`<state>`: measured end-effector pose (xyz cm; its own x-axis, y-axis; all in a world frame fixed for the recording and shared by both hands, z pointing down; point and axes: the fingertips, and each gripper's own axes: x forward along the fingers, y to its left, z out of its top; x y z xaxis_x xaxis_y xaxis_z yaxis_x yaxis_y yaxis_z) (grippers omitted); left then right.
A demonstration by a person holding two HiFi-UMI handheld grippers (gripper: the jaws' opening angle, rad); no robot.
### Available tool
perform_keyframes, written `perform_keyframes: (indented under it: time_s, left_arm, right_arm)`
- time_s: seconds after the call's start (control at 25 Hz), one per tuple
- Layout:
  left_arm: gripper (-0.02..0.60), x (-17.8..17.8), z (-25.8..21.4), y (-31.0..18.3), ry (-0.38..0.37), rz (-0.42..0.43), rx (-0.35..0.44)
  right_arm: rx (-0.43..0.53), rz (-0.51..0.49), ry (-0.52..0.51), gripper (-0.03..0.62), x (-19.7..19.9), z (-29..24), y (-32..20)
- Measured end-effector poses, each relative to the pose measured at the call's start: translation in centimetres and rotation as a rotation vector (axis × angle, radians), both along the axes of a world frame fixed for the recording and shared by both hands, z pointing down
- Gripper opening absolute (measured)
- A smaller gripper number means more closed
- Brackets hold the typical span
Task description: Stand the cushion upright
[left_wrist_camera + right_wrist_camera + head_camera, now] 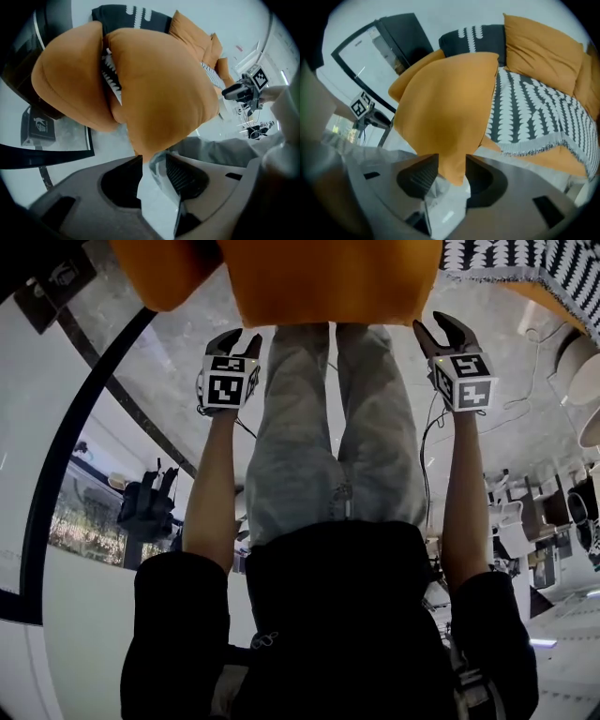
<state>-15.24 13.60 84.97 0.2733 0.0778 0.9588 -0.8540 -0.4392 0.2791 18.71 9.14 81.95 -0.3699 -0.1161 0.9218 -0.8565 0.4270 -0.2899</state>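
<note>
Left gripper (153, 158), right gripper (452, 157), jaws wide, a corner of the orange cushion (445, 93) between each pair

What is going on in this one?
A person holds a two-jaw gripper in each hand up to a plump orange fabric cushion, which sits beside a black-and-white patterned throw. The left gripper and the right gripper each have a lower corner of the cushion at their jaws. Both sets of jaws are apart, so neither is clamping it.
</note>
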Motion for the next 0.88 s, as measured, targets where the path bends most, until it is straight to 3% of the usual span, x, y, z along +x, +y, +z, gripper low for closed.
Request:
perform_keyframes:
  time_s: [0.16, 0.28, 0.44, 0.52, 0.56, 0.6, 0.72, 0.88]
  left_arm:
    - [0.171, -0.7, 2.2, 1.8, -0.049, 0.059, -0.078]
    - [0.173, -0.7, 3.7, 2.2, -0.093, 0.072, -0.126]
    - [0.173, 0.0, 4.6, 1.4, -0.091, 0.060, -0.156]
    - [0.154, 0.3, 4.8, 1.3, -0.104, 0.050, -0.164]
    - [0.073, 0.2, 4.7, 1.0, -0.116, 0.031, -0.164]
    - [0.044, 0.2, 4.6, 0.8, -0.123, 0.004, -0.166]
    - [0.042, 0.2, 4.0, 0.2, -0.108, -0.067, -0.176]
    - [0.038, -0.1, 2.9, 0.1, -0.089, -0.037, -0.151]
  right_arm:
    - [-0.120, -0.207, 0.081, 0.172, 0.6, 3.9, 3.8]
    - [-0.183, -0.274, 0.102, 0.173, 1.1, 6.0, 5.1]
    - [-0.206, -0.348, 0.108, 0.173, 0.1, 7.4, 5.0]
    - [-0.212, -0.333, 0.111, 0.151, -0.2, 7.5, 4.9]
    - [-0.214, -0.315, 0.113, 0.133, -0.2, 7.3, 4.8]
    - [-0.213, -0.299, 0.116, 0.116, -0.2, 7.2, 4.7]
    - [-0.204, -0.261, 0.121, 0.089, 0.1, 6.8, 4.4]
    - [-0.195, -0.192, 0.115, 0.063, -0.4, 5.7, 4.0]
